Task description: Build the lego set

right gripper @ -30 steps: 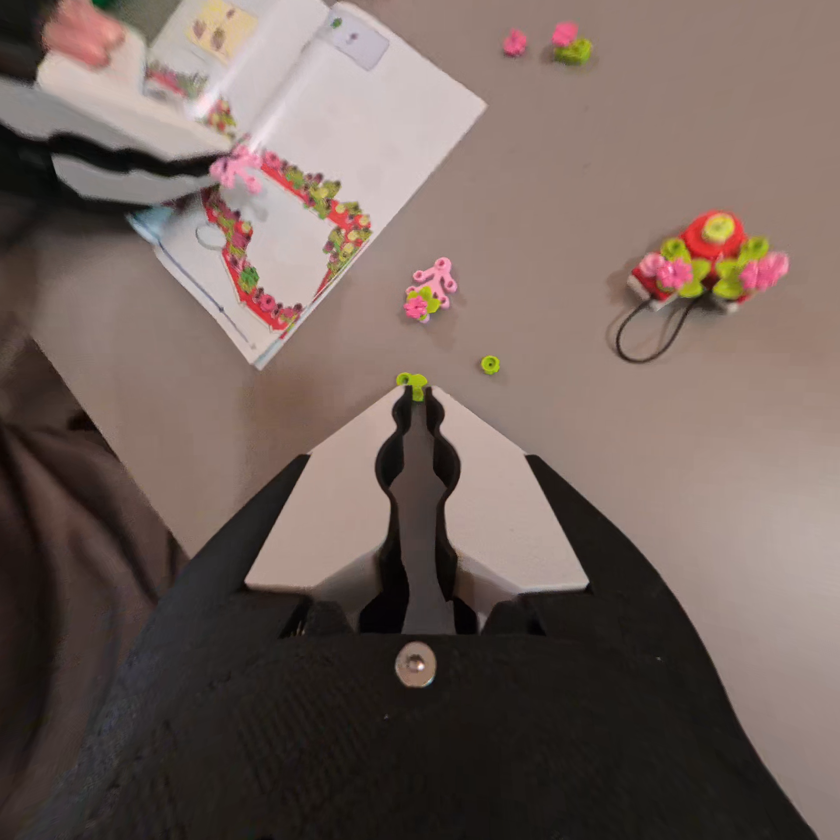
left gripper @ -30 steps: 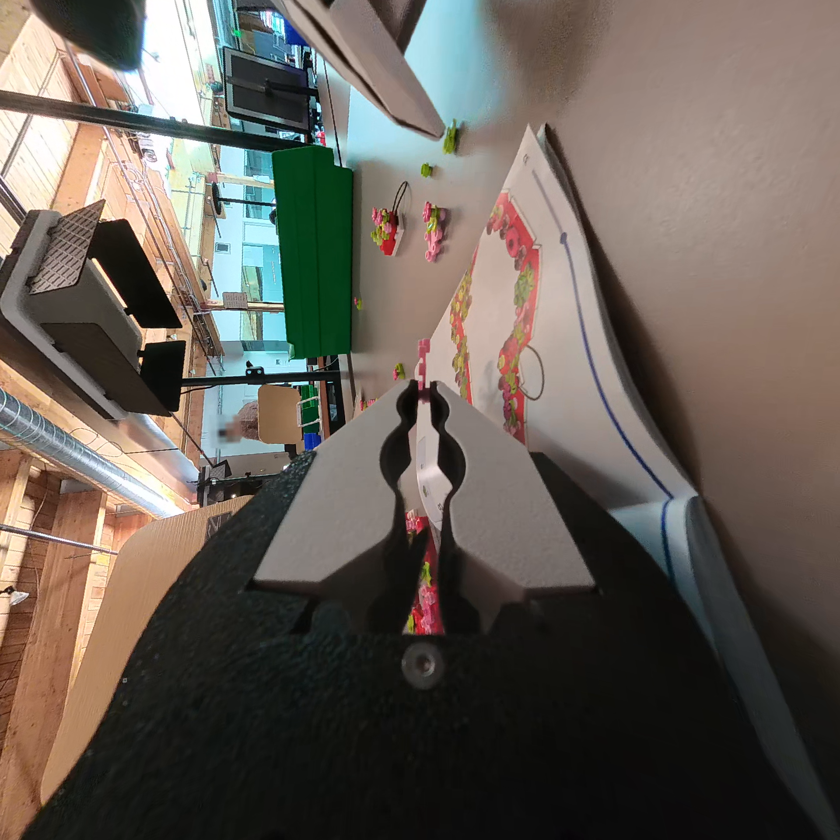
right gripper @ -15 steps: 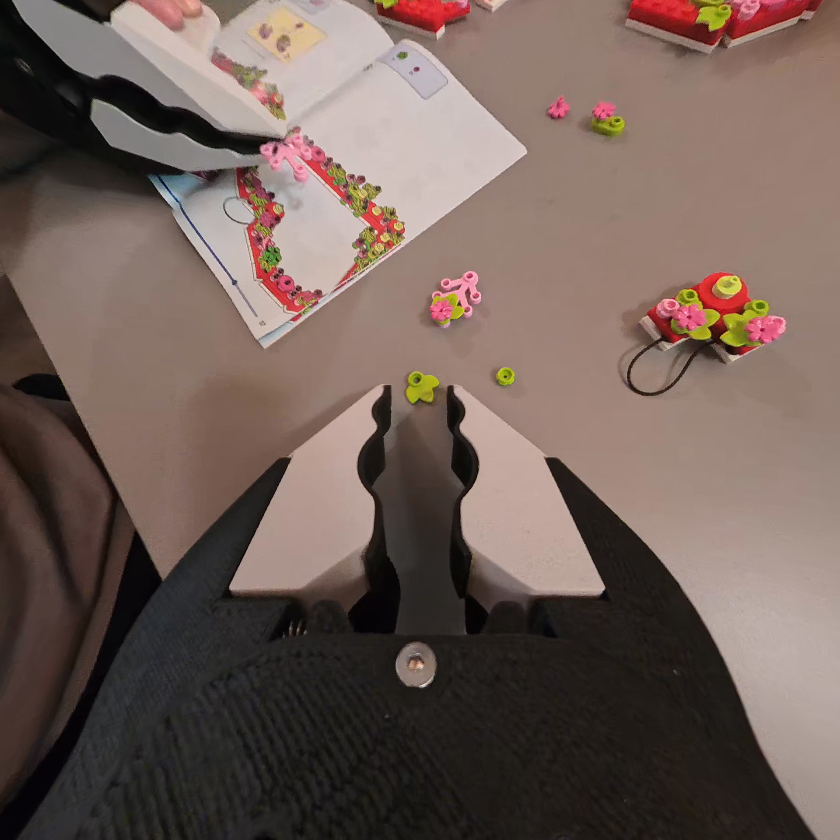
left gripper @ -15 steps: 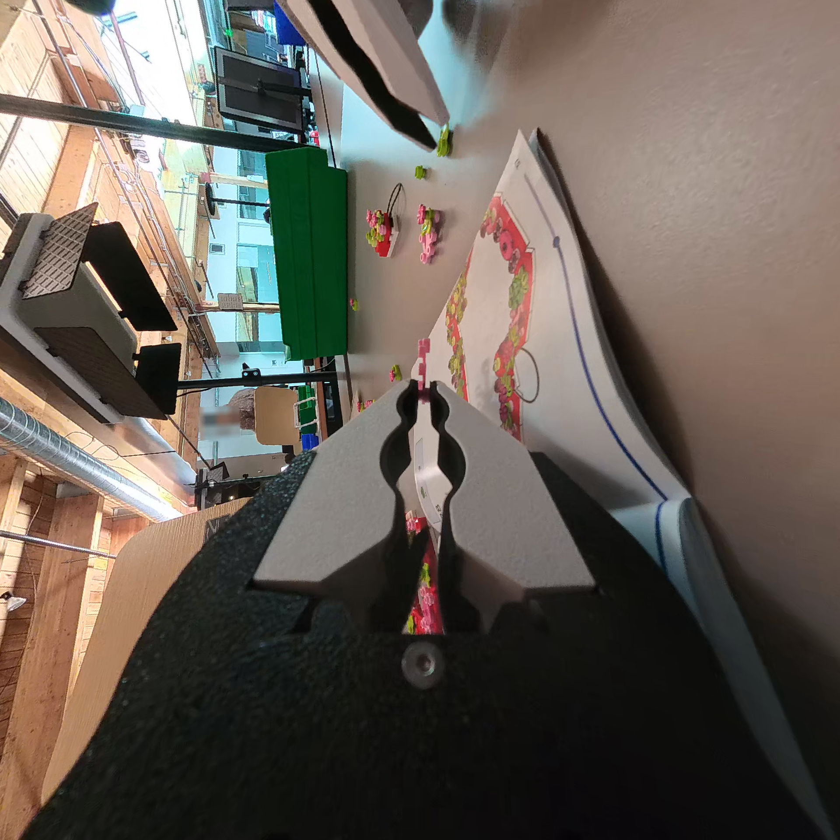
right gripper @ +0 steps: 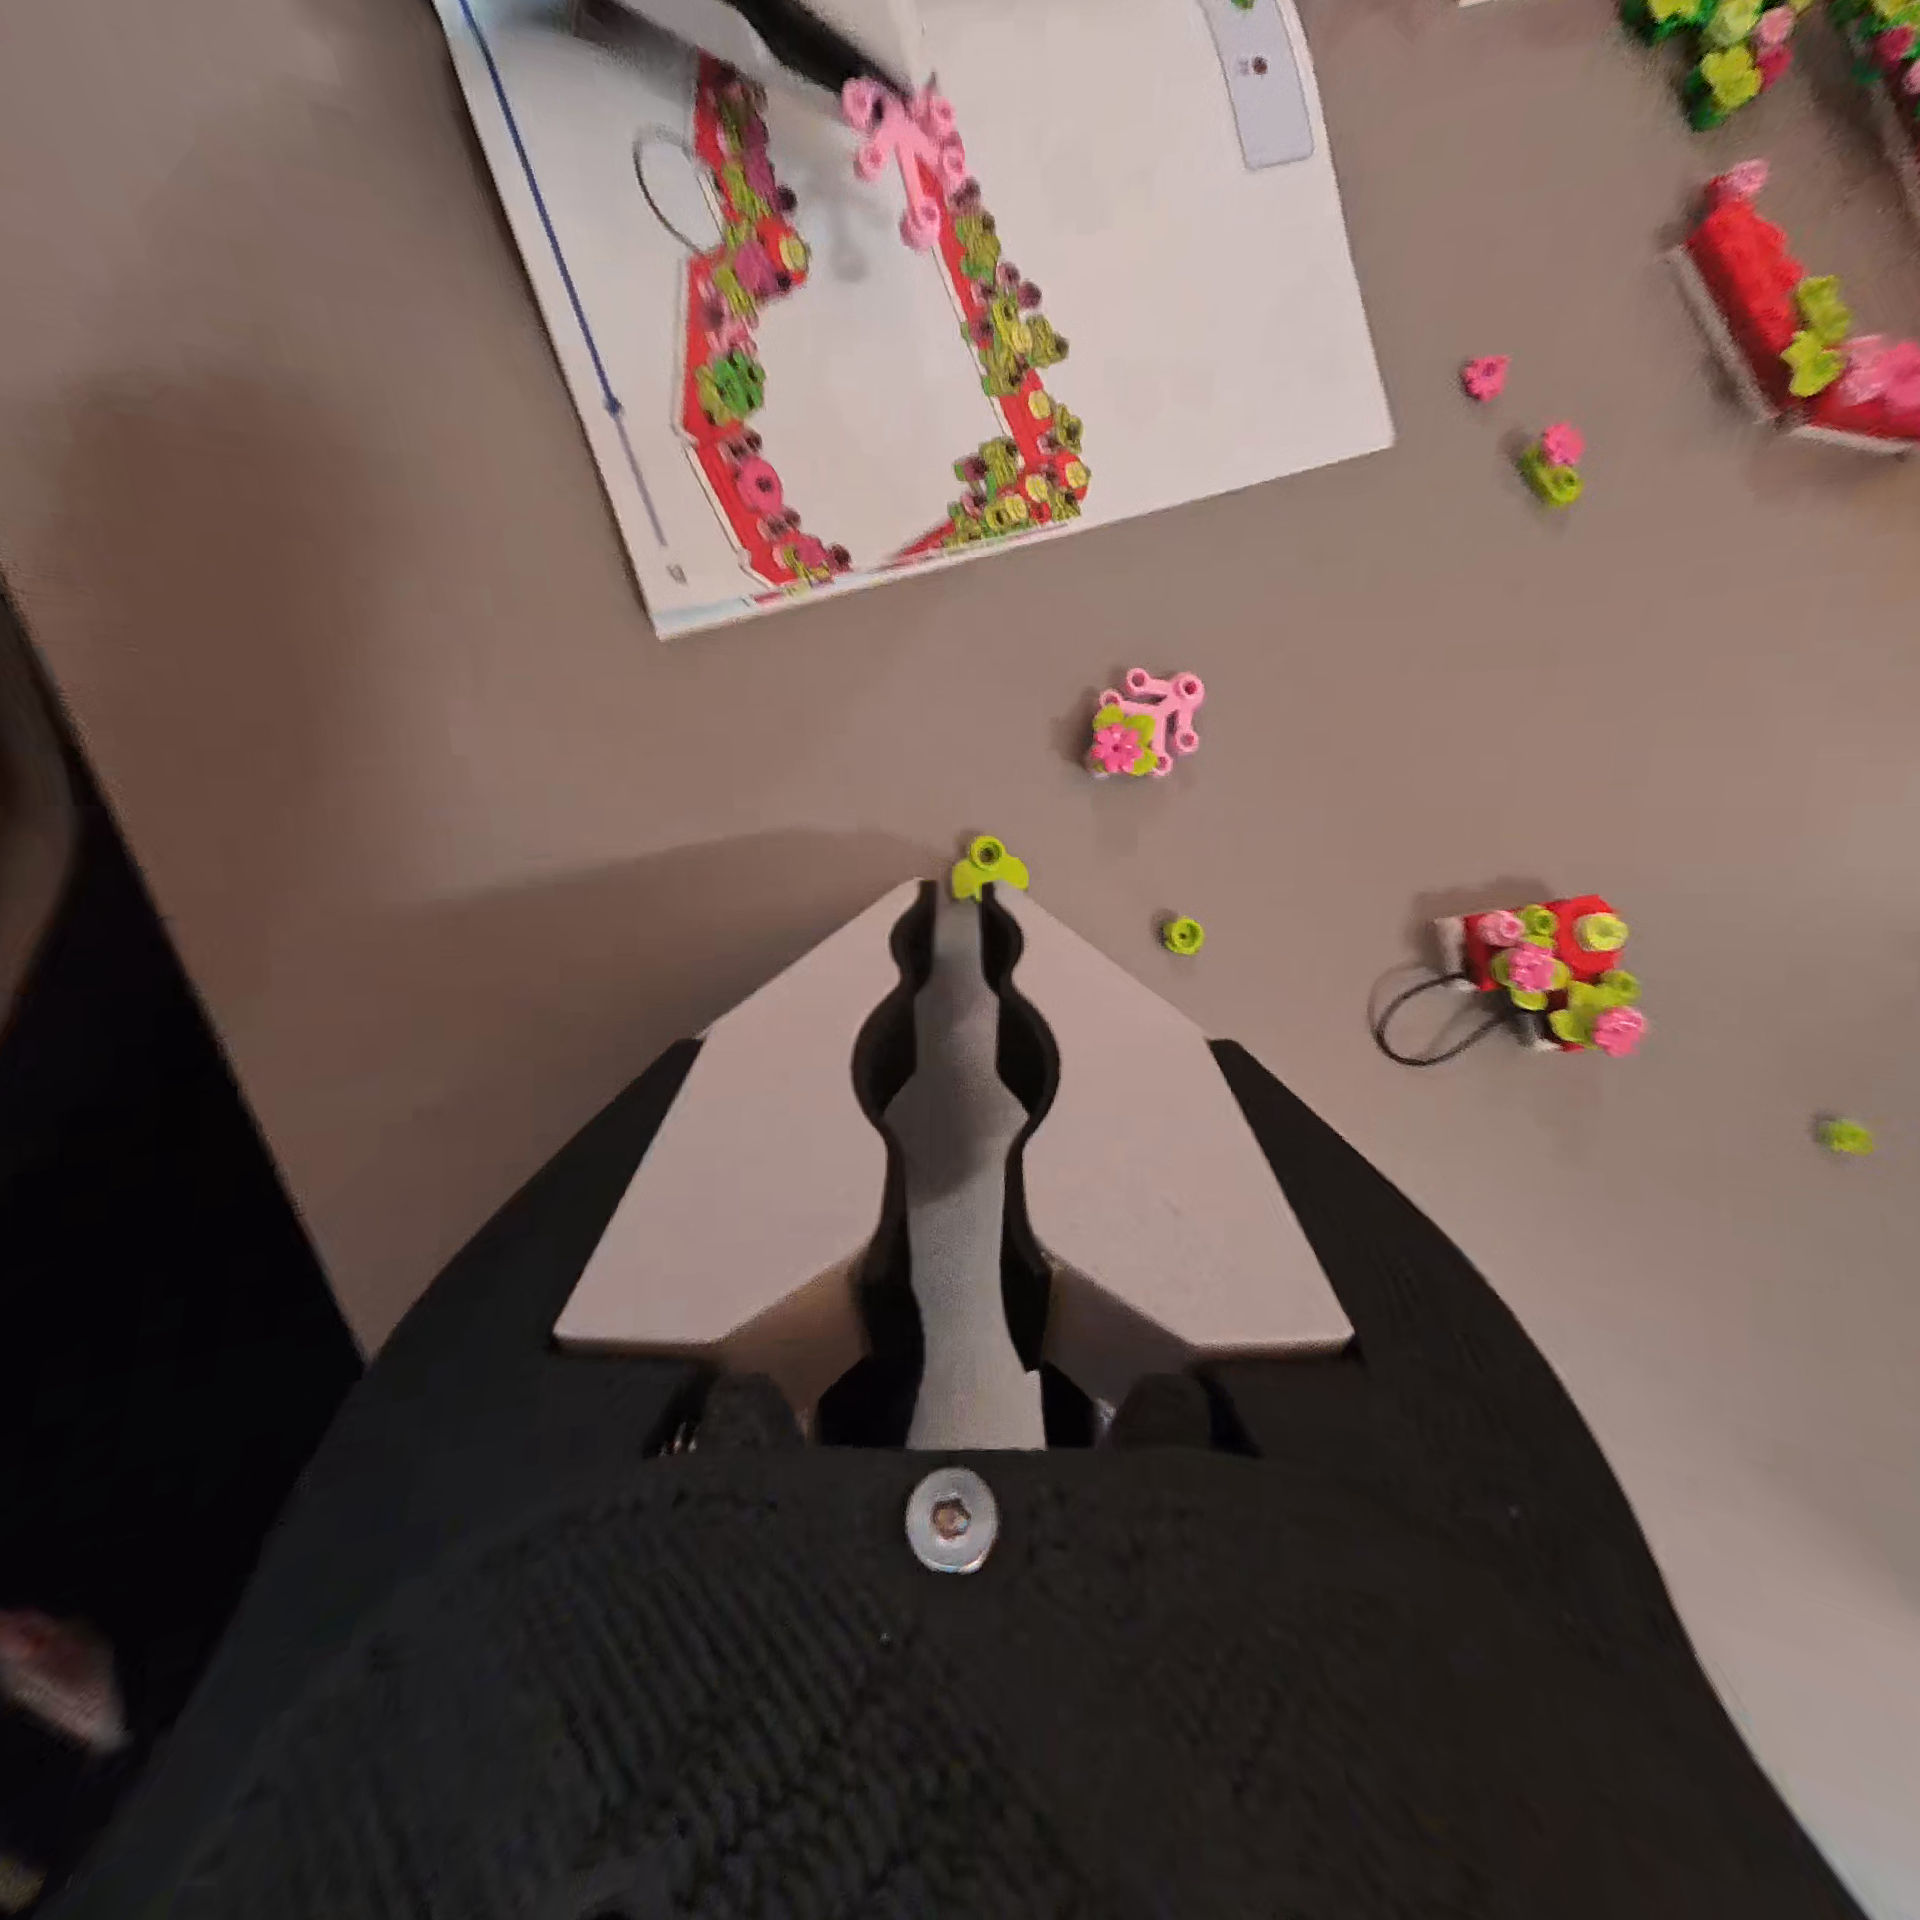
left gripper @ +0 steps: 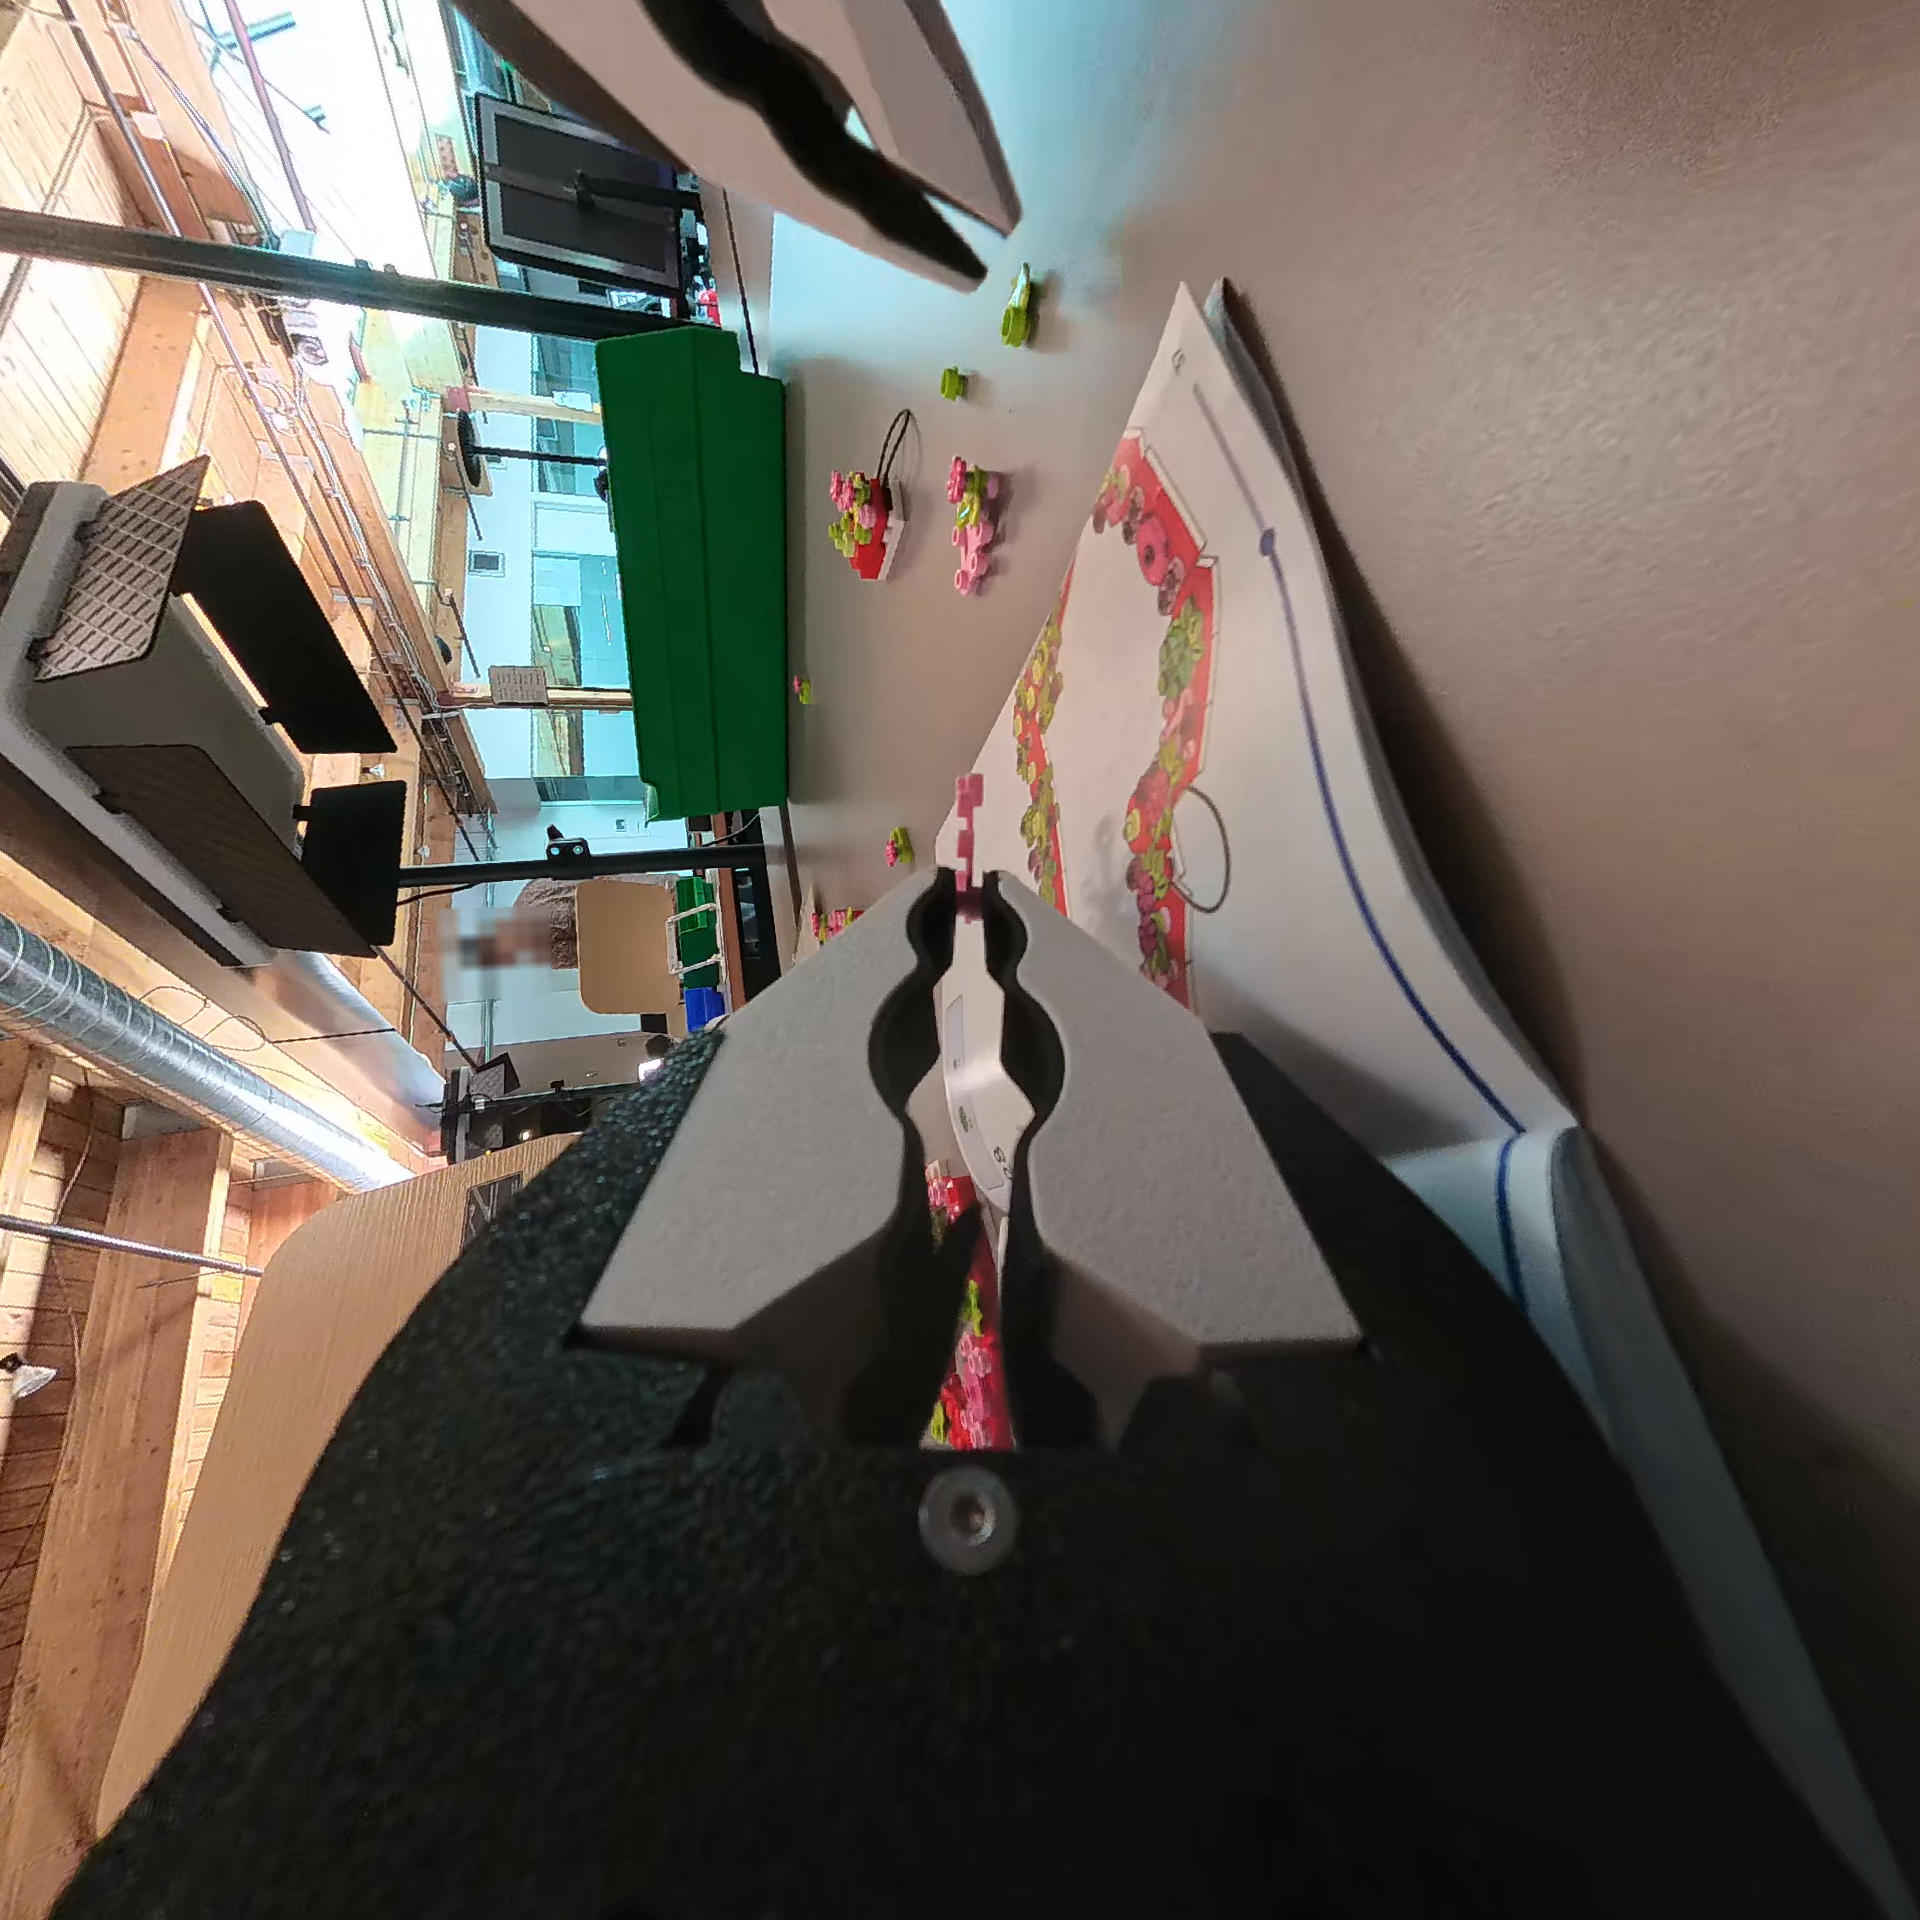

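Observation:
My left gripper [left gripper: 968, 883] is shut on a light pink branch piece [left gripper: 969, 821] and holds it above the open instruction booklet [left gripper: 1299, 831]. The right wrist view shows that piece [right gripper: 909, 156] over the booklet [right gripper: 1143, 364]. My right gripper [right gripper: 956, 896] is low over the grey table, its jaws nearly together on the edge of a lime leaf piece [right gripper: 987, 868]. The left wrist view shows the right gripper [left gripper: 987, 255] at the top with the leaf [left gripper: 1018, 303] at its tips.
A pink branch with a flower and leaf [right gripper: 1143, 727], a lime round stud [right gripper: 1182, 935] and a red flowered block with a black cord [right gripper: 1548, 971] lie to the right. More red assemblies [right gripper: 1787, 332] and small loose flowers [right gripper: 1484, 376] lie farther right. A green bin [left gripper: 707, 582] stands at the back. The table edge [right gripper: 312, 1143] is on the left. My right fingertips sit around 12 cm from my left ones. The lime round stud [right gripper: 1182, 935] sits 4 cm or so from the ends of my right fingers. The left camera catches it too, in the left wrist view [left gripper: 949, 380].
My right gripper opened over the lime leaf half a second ago and has now closed on it, shifting towards the booklet. My left gripper still holds the pink branch in place.

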Action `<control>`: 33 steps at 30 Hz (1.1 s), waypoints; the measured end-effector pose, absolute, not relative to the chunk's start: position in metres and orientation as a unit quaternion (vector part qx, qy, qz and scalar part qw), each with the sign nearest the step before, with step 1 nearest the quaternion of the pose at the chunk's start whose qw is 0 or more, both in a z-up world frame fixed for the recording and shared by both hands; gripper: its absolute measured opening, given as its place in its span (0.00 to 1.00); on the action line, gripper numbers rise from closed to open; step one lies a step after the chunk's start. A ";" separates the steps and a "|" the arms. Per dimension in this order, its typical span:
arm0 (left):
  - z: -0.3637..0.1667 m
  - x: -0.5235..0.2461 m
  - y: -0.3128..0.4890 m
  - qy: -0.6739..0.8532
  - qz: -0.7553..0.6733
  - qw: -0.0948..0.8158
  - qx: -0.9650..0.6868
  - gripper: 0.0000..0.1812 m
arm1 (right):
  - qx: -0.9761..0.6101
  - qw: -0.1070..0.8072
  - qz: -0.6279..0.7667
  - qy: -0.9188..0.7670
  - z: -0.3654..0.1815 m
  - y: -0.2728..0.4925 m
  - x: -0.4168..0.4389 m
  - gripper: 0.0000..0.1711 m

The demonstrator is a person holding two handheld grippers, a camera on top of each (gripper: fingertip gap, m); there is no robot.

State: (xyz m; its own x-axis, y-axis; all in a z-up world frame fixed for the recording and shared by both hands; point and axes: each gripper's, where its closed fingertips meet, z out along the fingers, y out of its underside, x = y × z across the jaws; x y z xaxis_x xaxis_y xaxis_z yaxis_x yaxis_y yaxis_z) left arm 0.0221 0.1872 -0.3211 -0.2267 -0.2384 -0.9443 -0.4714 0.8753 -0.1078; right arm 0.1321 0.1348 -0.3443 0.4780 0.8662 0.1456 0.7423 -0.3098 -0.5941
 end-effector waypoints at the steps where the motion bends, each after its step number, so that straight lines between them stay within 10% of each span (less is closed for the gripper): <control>1: -0.321 0.022 0.187 0.777 0.101 0.579 -0.228 0.02 | -0.810 0.300 0.127 -0.488 -0.344 0.134 0.131 0.09; 4: -0.320 0.022 0.187 0.776 0.102 0.579 -0.227 0.02 | -0.813 0.294 0.173 -0.472 -0.350 0.137 0.133 0.20; 12: -0.319 0.020 0.188 0.776 0.105 0.578 -0.229 0.02 | -0.806 0.288 0.227 -0.465 -0.350 0.141 0.129 0.07; 22: -0.320 0.021 0.187 0.778 0.103 0.577 -0.228 0.02 | -0.574 0.249 -0.205 -0.752 -0.339 0.152 0.145 0.00; 33: -0.320 0.021 0.186 0.778 0.103 0.577 -0.227 0.02 | -0.561 0.265 -0.172 -0.765 -0.343 0.138 0.137 0.00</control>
